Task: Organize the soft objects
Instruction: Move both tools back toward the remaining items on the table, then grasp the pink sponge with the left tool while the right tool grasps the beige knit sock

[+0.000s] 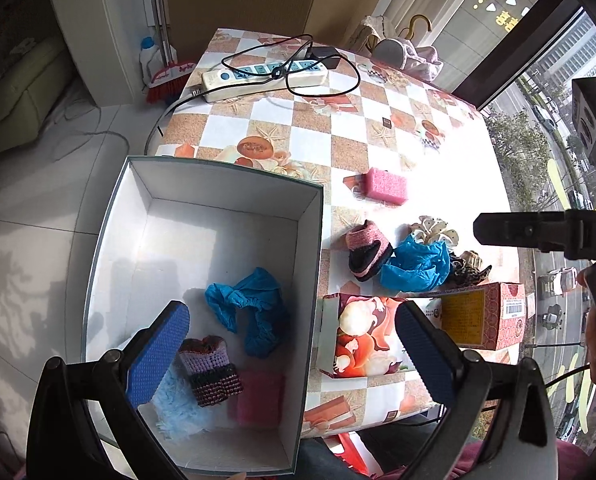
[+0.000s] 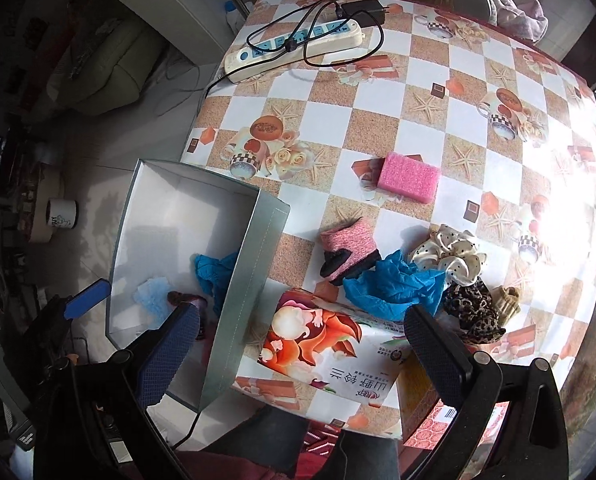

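Both my left gripper [image 1: 293,348] and right gripper [image 2: 302,344] hang released; the box [image 1: 312,264] overhangs the table [image 1: 378,120], so a nudge risks tipping it

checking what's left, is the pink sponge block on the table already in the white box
No, the pink sponge block lies on the checkered tablecloth, apart from the white box.

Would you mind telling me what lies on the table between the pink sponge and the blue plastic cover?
The pink knitted sock lies between the pink sponge and the blue plastic cover, touching the cover; both views show it.
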`<state>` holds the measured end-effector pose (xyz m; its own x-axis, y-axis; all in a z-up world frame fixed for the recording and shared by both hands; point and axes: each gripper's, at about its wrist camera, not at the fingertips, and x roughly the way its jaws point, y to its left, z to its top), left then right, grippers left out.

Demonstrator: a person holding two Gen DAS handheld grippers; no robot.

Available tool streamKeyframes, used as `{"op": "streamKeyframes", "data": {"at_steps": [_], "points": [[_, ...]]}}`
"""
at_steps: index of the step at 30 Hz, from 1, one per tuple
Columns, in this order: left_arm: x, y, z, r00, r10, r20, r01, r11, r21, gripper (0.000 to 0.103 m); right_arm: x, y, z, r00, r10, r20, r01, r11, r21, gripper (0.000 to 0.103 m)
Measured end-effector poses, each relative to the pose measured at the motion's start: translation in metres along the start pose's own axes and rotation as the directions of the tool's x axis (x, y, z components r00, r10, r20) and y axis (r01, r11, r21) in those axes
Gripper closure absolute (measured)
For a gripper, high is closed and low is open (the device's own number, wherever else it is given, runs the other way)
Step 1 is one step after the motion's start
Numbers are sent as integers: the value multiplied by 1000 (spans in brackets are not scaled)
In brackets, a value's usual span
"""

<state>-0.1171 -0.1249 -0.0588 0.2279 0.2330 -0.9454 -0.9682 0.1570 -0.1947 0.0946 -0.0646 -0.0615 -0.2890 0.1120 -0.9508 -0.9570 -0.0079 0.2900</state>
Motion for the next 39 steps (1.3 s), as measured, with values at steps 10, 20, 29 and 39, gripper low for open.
{"op": "streamKeyframes", "data": {"at_steps": [10, 20, 29, 39], "points": [[24, -61, 28, 997, 42, -58, -34, 991, 127, 0, -7, -165, -20, 999, -40, -29, 47, 937, 346, 0], [76, -116, 80, 985, 120, -120, -92, 971, 223, 0, 76, -249, -52, 984, -19, -177, 101, 878, 468, 0], [174, -160, 131, 965, 135, -224, -82, 970, 228, 0, 120, -262, -51, 981, 35, -192, 66, 866, 495, 0], [248, -172, 143, 941, 167, -294, -110, 973, 201, 0, 107, -294, -73, 980, -99, -174, 174, 852, 494, 0]]}}
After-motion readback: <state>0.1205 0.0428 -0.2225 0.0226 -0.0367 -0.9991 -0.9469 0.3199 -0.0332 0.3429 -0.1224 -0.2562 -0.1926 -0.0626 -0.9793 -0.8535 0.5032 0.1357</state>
